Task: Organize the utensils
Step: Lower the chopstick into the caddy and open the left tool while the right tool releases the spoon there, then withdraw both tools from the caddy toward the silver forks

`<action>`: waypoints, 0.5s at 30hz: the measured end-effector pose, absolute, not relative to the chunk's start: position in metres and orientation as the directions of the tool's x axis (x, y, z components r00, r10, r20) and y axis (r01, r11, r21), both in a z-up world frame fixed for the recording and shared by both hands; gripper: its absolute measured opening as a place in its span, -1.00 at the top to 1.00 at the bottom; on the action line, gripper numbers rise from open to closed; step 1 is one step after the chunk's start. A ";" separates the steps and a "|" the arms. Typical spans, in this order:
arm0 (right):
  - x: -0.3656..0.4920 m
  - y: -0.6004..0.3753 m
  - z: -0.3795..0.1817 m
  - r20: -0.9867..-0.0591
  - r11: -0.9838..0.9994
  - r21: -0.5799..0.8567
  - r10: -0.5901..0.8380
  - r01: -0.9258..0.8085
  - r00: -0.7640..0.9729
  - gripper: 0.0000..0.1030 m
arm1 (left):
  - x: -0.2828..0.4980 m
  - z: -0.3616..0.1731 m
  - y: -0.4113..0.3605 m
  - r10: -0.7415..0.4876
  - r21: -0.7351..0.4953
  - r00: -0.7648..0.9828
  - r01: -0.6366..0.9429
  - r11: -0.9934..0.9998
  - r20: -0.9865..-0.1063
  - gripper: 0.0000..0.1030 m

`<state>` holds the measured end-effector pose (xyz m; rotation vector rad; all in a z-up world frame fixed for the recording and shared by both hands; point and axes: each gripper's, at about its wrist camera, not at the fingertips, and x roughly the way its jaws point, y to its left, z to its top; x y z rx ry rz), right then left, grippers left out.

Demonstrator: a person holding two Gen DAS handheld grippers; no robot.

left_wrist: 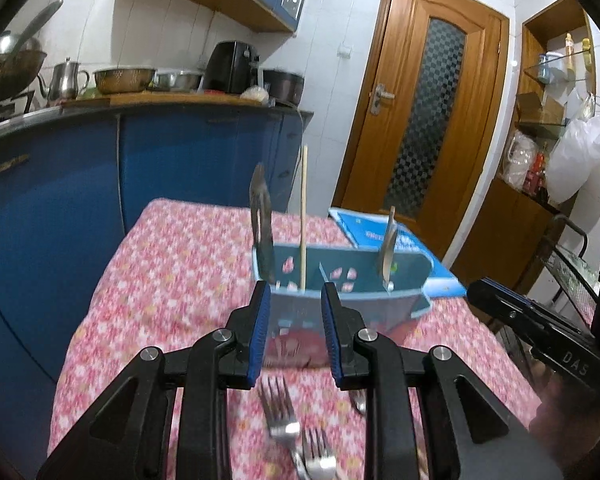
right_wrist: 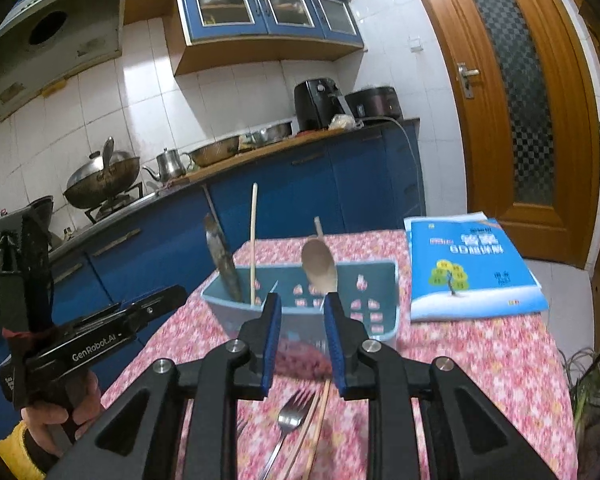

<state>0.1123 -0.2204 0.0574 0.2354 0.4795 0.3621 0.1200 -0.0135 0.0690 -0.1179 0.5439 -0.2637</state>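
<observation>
Two grippers [left_wrist: 294, 332] [right_wrist: 300, 338] — empty, jaws apart — facing blue caddy [right_wrist: 384, 320], forks [left_wrist: 278, 412] below.

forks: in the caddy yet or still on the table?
Still out. Two forks lie flat on the floral tablecloth in front of the blue caddy, which already holds a chopstick, standing upright.

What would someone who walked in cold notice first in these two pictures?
Probably the blue plastic utensil holder in the middle of the pink flowered tablecloth, with a wooden spoon and a single pale chopstick sticking up out of it. Next, the steel forks lying loose on the cloth nearest the camera, and the bright blue book to the holder's right in the right wrist view.
</observation>
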 end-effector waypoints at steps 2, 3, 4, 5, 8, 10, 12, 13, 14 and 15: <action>0.106 -0.219 0.054 -0.426 0.912 0.302 0.391 -0.279 0.816 0.52 | 0.117 0.064 -0.011 -0.291 -0.196 0.797 0.219 0.956 -0.530 0.51; 0.104 -0.218 0.052 -0.434 0.913 0.301 0.389 -0.276 0.812 0.52 | 0.116 0.062 -0.010 -0.295 -0.202 0.787 0.219 0.955 -0.542 0.51; 0.102 -0.217 0.050 -0.445 0.914 0.301 0.388 -0.273 0.807 0.52 | 0.115 0.060 -0.010 -0.298 -0.205 0.777 0.220 0.954 -0.555 0.51; 0.100 -0.217 0.049 -0.452 0.914 0.301 0.387 -0.271 0.804 0.52 | 0.113 0.058 -0.011 -0.302 -0.207 0.766 0.222 0.953 -0.567 0.51; 0.095 -0.216 0.042 -0.479 0.916 0.305 0.385 -0.262 0.789 0.52 | 0.106 0.051 -0.014 -0.303 -0.197 0.744 0.230 0.953 -0.596 0.51; 0.092 -0.216 0.038 -0.493 0.915 0.311 0.387 -0.257 0.779 0.52 | 0.102 0.046 -0.016 -0.303 -0.189 0.731 0.237 0.953 -0.612 0.51; 0.089 -0.216 0.033 -0.508 0.915 0.317 0.387 -0.250 0.770 0.52 | 0.100 0.042 -0.017 -0.304 -0.188 0.718 0.239 0.953 -0.626 0.51; 0.088 -0.216 0.031 -0.513 0.915 0.318 0.385 -0.247 0.767 0.52 | 0.100 0.040 -0.017 -0.302 -0.187 0.711 0.238 0.953 -0.635 0.51; 0.086 -0.216 0.028 -0.521 0.916 0.319 0.384 -0.243 0.763 0.52 | 0.101 0.038 -0.017 -0.301 -0.186 0.707 0.237 0.954 -0.640 0.51; 0.085 -0.216 0.026 -0.527 0.917 0.320 0.382 -0.239 0.759 0.51 | 0.101 0.036 -0.017 -0.298 -0.185 0.701 0.235 0.954 -0.648 0.51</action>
